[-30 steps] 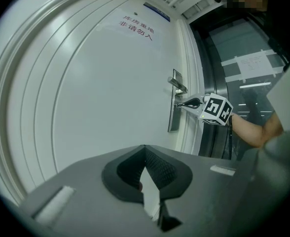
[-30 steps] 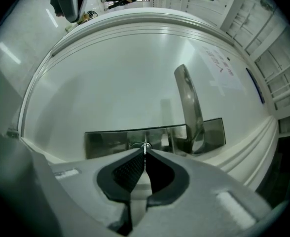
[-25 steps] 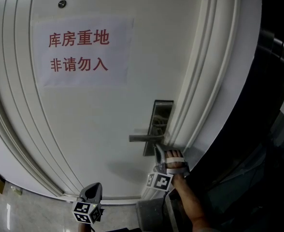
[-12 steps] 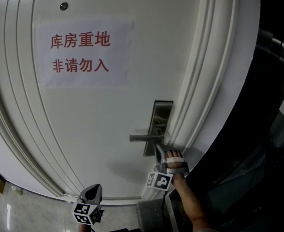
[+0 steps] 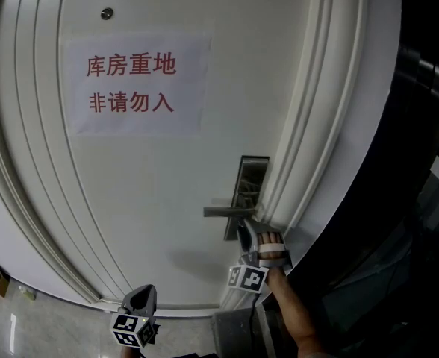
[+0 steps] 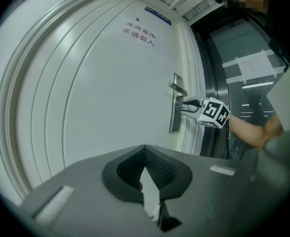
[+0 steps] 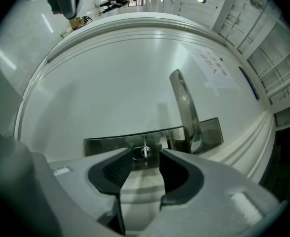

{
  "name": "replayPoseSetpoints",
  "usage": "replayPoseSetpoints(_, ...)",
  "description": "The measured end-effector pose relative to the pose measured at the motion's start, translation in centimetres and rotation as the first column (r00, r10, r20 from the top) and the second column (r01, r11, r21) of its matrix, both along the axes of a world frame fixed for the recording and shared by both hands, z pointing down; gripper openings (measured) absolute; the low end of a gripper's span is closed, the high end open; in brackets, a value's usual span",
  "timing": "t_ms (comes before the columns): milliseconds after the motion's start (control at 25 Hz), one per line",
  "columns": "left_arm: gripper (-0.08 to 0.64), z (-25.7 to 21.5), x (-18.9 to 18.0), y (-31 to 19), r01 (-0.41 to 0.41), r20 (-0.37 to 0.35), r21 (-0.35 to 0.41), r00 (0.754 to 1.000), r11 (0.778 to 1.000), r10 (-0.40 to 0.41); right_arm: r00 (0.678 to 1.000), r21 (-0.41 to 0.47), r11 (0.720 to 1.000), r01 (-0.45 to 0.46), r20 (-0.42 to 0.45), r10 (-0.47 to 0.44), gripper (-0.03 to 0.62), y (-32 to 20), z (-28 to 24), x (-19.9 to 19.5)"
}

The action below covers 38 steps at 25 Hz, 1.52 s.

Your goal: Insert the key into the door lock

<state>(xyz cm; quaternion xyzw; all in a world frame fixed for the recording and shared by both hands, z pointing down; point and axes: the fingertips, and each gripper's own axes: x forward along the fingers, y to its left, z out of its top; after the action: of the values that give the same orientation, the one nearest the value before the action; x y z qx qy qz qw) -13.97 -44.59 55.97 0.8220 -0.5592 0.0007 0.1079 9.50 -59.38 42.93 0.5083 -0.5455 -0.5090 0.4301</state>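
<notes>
In the head view, the white panelled door (image 5: 167, 200) fills the frame, with a paper sign (image 5: 134, 84) at upper left. The brushed steel lock plate (image 5: 254, 171) and its lever handle (image 5: 223, 212) sit right of centre. My right tongs (image 5: 247, 231) are just below the lever, and my left tongs (image 5: 145, 293) hang low at the bottom edge, well apart from the lock.

In the left gripper view, the ribbed black pads meet at their tips, and I see nothing held.

In the right gripper view, the pads stand moderately apart and grip nothing. Just beyond them a thin key (image 7: 145, 152) shows edge-on in the oval cylinder, apparently seated. I judge it light, stiff and smooth. It is best pinched across the flat of its head, because an edge grip would slip.
</notes>
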Motion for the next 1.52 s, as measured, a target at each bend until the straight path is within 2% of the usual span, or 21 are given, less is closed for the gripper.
replayPoseSetpoints(80, 0.002, -0.1, -0.2, 0.2, 0.003, 0.001, 0.003, 1.0, 1.0, -0.003, 1.0, 0.0, 1.0, 0.001, 0.005, -0.001, 0.19, 0.1, 0.0, 0.0)
replayPoseSetpoints(320, 0.002, -0.4, -0.4, 1.2, 0.009, 0.001, 0.009, 1.0, 1.0, -0.009, 1.0, 0.008, 1.0, -0.015, 0.004, 0.015, 0.19, 1.0, -0.2, 0.0)
replayPoseSetpoints(480, 0.002, -0.5, -0.4, 2.1, 0.009, 0.001, 0.012, 1.0, 1.0, -0.009, 1.0, 0.017, 1.0, -0.013, 0.014, 0.013, 0.138, 2.1, -0.5, 0.0)
replayPoseSetpoints(800, 0.002, -1.0, -0.8, 4.5, 0.011, 0.001, 0.019, 1.0, 1.0, -0.011, 0.999, 0.09, 0.996, -0.009, 0.044, 0.005, 0.022, 5.0, -2.2, -0.3)
replayPoseSetpoints(1000, 0.002, -1.6, -0.9, 6.2, 0.005, 0.008, 0.031, 1.0, 0.999, -0.006, 0.997, 0.103, 0.995, -0.004, 0.075, -0.003, 0.002, 7.2, -2.6, -0.4)
replayPoseSetpoints(1120, 0.002, -1.9, -0.8, 7.3, -0.002, 0.01, 0.039, 1.0, 0.999, 0.001, 0.989, 0.068, 0.998, 0.005, 0.144, -0.015, 0.002, 8.7, -2.4, -0.2)
replayPoseSetpoints(1240, 0.002, -2.2, -0.7, 8.3, -0.012, 0.016, 0.045, 1.0, 0.999, 0.011, 0.97, 0.032, 0.999, 0.026, 0.239, -0.033, 0.002, 10.5, -2.2, 0.1)
replayPoseSetpoints(1320, 0.002, -2.3, -0.5, 9.0, -0.024, 0.021, 0.048, 1.0, 0.999, 0.023, 0.947, 0.023, 0.999, 0.047, 0.318, -0.052, 0.002, 11.9, -2.3, 0.2)
replayPoseSetpoints(1440, 0.002, -2.8, -0.2, 10.1, -0.041, 0.031, 0.056, 0.999, 0.998, 0.039, 0.895, 0.021, 0.997, 0.079, 0.439, -0.08, 0.002, 14.0, -2.3, 0.7)
replayPoseSetpoints(1520, 0.002, -3.3, -0.1, 10.9, -0.05, 0.033, 0.064, 0.998, 0.997, 0.048, 0.848, 0.016, 0.995, 0.102, 0.521, -0.096, 0.002, 15.5, -2.3, 0.9)
